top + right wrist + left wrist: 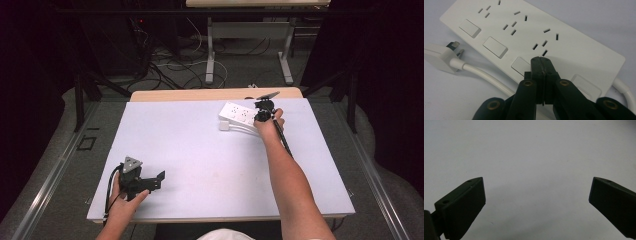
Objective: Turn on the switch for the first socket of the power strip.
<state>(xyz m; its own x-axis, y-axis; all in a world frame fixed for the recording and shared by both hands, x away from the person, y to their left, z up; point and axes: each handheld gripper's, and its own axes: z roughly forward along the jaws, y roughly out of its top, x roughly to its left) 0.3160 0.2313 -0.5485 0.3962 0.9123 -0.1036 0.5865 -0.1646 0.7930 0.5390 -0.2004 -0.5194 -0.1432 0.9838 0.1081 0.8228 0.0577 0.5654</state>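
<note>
A white power strip (239,114) (531,35) with several switches lies at the far right of the white table. Its white plug (223,125) (441,57) rests beside it on a white cable (486,76). My right gripper (262,111) (541,60) is shut with nothing between its jaws. Its tips sit over the strip, by the edge of a switch (521,65); whether they touch it I cannot tell. My left gripper (156,179) (536,192) rests open near the front left of the table, jaws wide apart over bare surface.
The white table top (200,160) has a wooden strip along its far edge (200,94). Beyond it stand a desk frame (250,45) and tangled floor cables (165,65). A black cable (109,192) trails from the left gripper off the front edge.
</note>
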